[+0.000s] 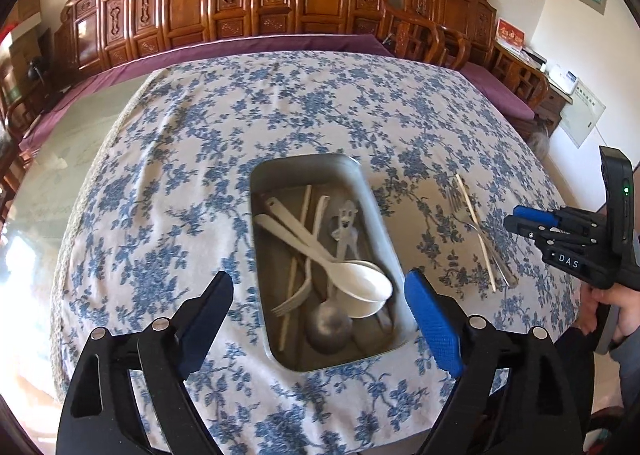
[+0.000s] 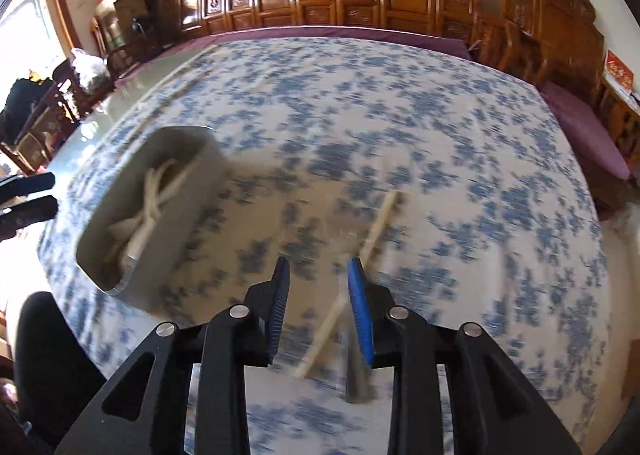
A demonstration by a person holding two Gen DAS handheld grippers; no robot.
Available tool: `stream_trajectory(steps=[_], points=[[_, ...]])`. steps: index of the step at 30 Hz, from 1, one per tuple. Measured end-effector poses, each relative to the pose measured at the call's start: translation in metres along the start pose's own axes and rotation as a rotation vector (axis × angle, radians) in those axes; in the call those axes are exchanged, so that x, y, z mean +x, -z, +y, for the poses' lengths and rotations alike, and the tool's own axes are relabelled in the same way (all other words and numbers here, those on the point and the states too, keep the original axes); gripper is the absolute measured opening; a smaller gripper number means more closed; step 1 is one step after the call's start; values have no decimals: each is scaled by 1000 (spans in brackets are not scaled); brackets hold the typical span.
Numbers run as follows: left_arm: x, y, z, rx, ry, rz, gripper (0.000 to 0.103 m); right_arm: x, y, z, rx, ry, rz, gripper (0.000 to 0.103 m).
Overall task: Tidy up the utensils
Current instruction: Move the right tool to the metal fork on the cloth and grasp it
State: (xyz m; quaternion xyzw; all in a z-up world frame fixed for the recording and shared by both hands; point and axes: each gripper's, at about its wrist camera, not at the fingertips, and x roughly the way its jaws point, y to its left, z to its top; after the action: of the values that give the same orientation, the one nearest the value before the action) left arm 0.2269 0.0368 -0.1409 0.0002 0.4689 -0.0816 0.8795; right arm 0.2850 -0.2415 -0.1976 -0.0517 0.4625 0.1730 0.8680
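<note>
The metal tray (image 1: 372,191) rests on the counter's floral tablecloth (image 1: 168,159) and holds a white spoon (image 1: 360,287), a white fork (image 1: 296,295), a metal spoon (image 1: 328,325) and chopsticks. The left gripper (image 1: 320,295) hovers above the tray's near end, jaws spread wide and empty. A metal fork (image 1: 476,231) and one chopstick (image 1: 474,235) lie crossed on the cloth right of the tray. The right gripper (image 2: 318,287) hangs over them, jaws parted, holding nothing; this view is blurred.
</note>
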Motion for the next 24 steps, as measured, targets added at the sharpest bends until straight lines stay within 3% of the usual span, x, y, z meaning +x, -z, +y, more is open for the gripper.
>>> stream_trajectory(steps=[12, 24], points=[[21, -4, -39, 56, 24, 35, 85, 37, 29, -18, -41, 13, 103, 33], [29, -2, -52, 78, 36, 55, 85, 57, 27, -12, -97, 36, 139, 33]])
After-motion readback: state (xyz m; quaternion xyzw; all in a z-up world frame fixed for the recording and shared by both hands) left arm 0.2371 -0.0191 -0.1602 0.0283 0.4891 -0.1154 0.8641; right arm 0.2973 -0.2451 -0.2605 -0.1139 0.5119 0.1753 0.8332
